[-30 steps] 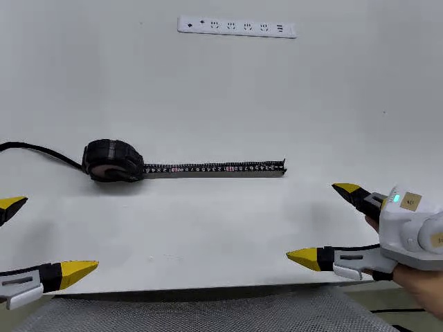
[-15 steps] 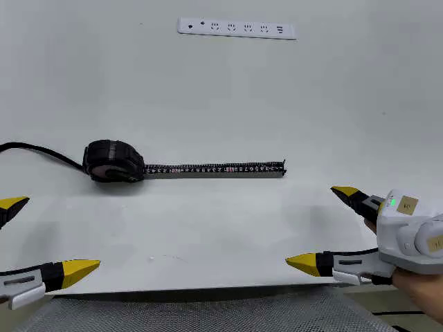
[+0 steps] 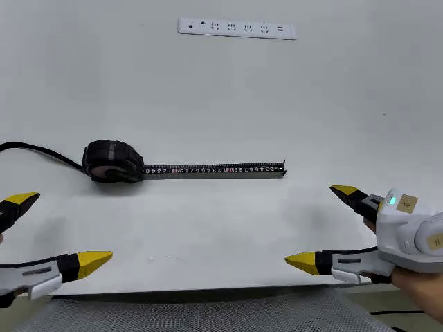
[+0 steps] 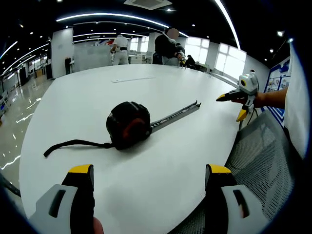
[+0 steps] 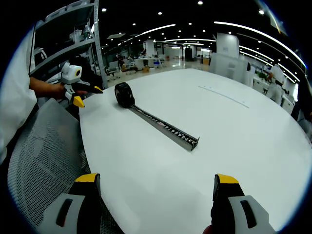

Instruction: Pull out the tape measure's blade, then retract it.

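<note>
My left gripper (image 3: 69, 228) hangs over the table's (image 3: 208, 97) near edge towards its left corner, jaws spread wide and holding nothing. Ahead of it, in its own view, the black wrist strap (image 4: 73, 144) trails off to the left from the tape measure case (image 4: 128, 125), which sits on the left half of the table, about midway between the near and far edges. The case is well apart from the left gripper, up and slightly right of it. I judge the case to be compact, fairly dense and rubbery-skinned, so it is easy to pinch across its flat sides, but it may skate on this smooth top if nudged.

The blade (image 3: 214, 169) is already drawn out and lies flat, running right from the case towards the table's middle. It looks thin, stiff but springy, and likely to snap back fast. The best hold is probably the end hook (image 3: 282, 167). My right gripper (image 3: 311, 224) hovers at the near edge on the right side, released and empty, with the hook a little to its left and farther from the edge, not touching
</note>
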Available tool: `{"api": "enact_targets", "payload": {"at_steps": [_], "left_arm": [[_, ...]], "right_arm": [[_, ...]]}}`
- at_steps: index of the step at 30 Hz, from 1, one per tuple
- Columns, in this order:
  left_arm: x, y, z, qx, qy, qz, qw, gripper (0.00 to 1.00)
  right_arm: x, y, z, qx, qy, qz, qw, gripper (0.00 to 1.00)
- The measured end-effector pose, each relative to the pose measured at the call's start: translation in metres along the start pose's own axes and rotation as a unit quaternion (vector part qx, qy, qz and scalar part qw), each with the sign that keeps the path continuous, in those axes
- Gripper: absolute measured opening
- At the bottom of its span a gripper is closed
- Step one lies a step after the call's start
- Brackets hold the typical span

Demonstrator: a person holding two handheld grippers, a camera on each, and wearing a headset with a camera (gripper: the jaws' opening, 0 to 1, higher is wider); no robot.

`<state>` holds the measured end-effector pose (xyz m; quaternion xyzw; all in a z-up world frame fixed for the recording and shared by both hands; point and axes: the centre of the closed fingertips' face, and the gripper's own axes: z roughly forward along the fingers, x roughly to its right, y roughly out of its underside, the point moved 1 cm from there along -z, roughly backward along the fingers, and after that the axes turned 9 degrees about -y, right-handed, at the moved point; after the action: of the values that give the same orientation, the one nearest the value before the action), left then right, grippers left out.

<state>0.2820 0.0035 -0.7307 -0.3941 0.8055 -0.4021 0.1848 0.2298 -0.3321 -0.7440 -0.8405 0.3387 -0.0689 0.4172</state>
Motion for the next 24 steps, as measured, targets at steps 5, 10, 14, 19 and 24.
{"api": "enact_targets", "payload": {"at_steps": [5, 10, 14, 19, 24], "left_arm": [[0.000, -0.009, 0.010, 0.005, -0.001, -0.006, 1.0000, 0.92], [0.002, -0.017, 0.021, 0.007, -0.001, -0.006, 1.0000, 0.91], [0.004, -0.021, 0.029, 0.007, 0.002, -0.006, 1.0000, 0.91], [0.002, -0.028, 0.038, 0.008, 0.001, -0.008, 0.9999, 0.91], [0.001, -0.032, 0.046, 0.008, 0.004, -0.009, 0.9999, 0.91]], "right_arm": [[0.002, -0.001, 0.000, 0.000, 0.001, 0.000, 1.0000, 0.95], [0.005, -0.003, -0.001, 0.001, 0.000, 0.000, 1.0000, 0.95], [0.006, -0.005, -0.001, 0.004, 0.001, 0.002, 1.0000, 0.96], [0.007, -0.004, -0.001, 0.004, 0.002, 0.003, 1.0000, 0.96], [0.007, -0.005, -0.001, 0.005, 0.003, 0.003, 1.0000, 0.96]]}}
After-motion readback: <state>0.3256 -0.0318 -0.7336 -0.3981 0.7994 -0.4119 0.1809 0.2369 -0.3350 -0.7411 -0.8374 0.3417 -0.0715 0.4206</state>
